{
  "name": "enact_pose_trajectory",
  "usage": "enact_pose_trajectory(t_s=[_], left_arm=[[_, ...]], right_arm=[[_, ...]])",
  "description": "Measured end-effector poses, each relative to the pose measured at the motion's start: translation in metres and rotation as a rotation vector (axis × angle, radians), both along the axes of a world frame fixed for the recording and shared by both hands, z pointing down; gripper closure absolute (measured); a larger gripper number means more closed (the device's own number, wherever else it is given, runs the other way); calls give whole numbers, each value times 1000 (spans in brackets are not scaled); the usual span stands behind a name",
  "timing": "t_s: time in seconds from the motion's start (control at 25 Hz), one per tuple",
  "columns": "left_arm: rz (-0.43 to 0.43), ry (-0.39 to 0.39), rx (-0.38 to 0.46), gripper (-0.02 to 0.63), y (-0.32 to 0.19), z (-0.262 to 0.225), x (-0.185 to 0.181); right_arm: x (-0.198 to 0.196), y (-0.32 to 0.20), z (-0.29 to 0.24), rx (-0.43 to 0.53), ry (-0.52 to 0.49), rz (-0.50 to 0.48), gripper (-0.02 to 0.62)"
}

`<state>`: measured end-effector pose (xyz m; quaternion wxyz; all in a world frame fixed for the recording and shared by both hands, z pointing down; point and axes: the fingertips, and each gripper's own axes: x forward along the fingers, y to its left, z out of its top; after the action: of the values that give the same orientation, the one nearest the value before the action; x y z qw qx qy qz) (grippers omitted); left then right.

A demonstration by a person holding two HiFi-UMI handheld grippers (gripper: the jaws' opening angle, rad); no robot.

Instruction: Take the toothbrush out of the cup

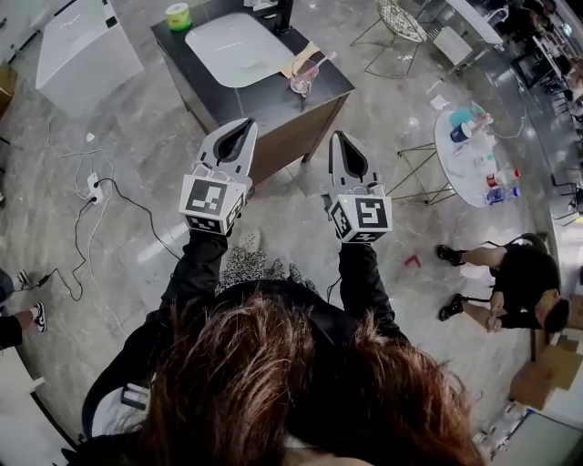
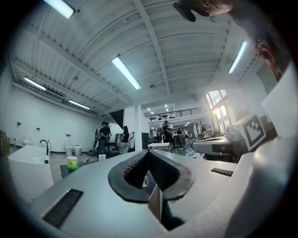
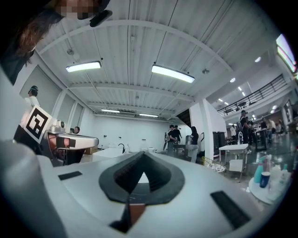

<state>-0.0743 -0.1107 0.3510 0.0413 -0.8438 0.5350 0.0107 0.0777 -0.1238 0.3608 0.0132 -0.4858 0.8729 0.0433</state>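
Observation:
A clear cup [image 1: 303, 79] with a toothbrush [image 1: 319, 62] leaning out of it stands on the dark counter [image 1: 273, 105], right of the white basin [image 1: 235, 38]. Both grippers are held level in front of the counter, short of the cup. My left gripper [image 1: 246, 124] points at the counter's front edge, its jaws pressed together with nothing in them [image 2: 148, 154]. My right gripper [image 1: 336, 137] hangs just off the counter's right corner, also shut and empty [image 3: 139, 156]. The counter edge hides the cup's foot in both gripper views.
A green-lidded tub [image 1: 178, 15] sits at the counter's back left. A round white table [image 1: 460, 168] with bottles stands to the right, a wire chair [image 1: 401, 18] behind it. A person in black [image 1: 515, 282] crouches at right. Cables and a power strip [image 1: 94, 187] lie on the floor at left.

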Motion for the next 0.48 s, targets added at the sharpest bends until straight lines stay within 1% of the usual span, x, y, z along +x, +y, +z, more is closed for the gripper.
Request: enact_pose_trajectory(t_s=[0.36, 0.48], left_arm=[[72, 14, -13, 598, -88, -3, -17], [113, 1, -11, 598, -112, -3, -17]], right_arm=[[-7, -75, -6, 5, -9, 91, 591], [-10, -97, -6, 7, -14, 117, 591]])
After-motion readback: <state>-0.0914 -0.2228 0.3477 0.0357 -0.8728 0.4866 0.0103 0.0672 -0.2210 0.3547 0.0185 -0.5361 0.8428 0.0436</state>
